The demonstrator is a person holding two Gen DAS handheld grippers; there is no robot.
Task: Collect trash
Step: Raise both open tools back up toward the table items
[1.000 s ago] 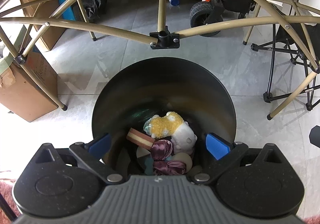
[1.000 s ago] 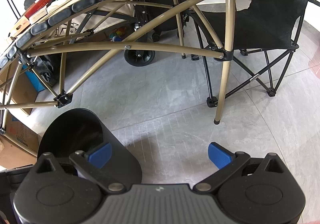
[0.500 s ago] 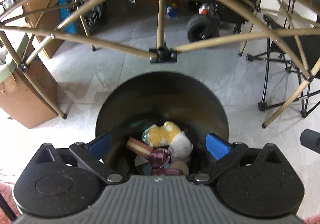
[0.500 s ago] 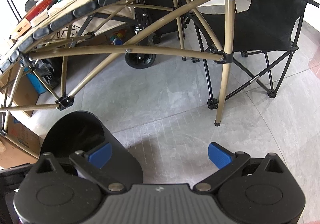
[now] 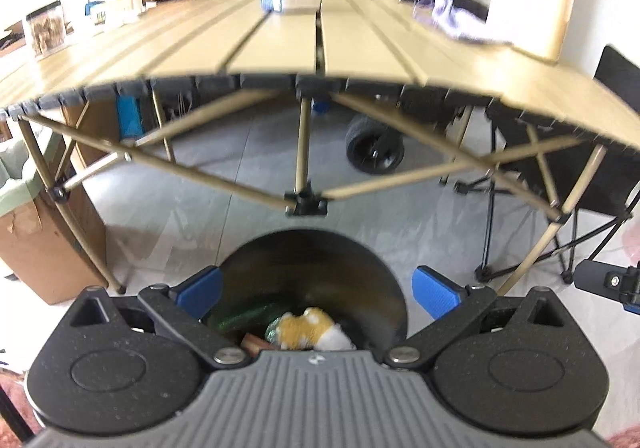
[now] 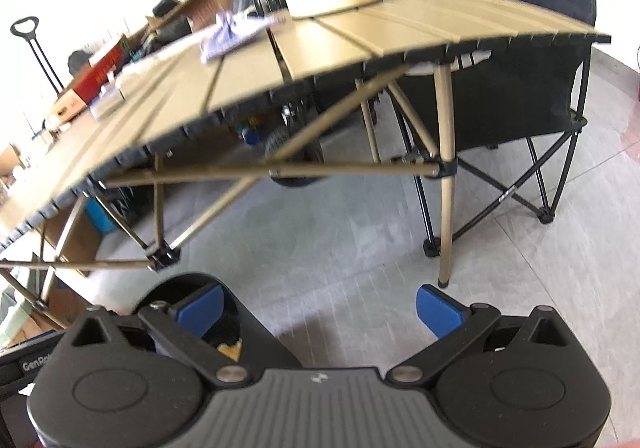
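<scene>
With both jaws released, the left gripper (image 5: 318, 290) and right gripper (image 6: 318, 306) risk clipping the table (image 5: 280, 47) edge at twelve o'clock above the bin (image 5: 384, 280).

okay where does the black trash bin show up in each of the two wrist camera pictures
Left wrist view: the black trash bin sits bottom centre, between the open left tongs.
Right wrist view: the bin is at lower left, behind the right tongs' left finger.
Shared landmark: the black bracket joining the table struts.
</scene>
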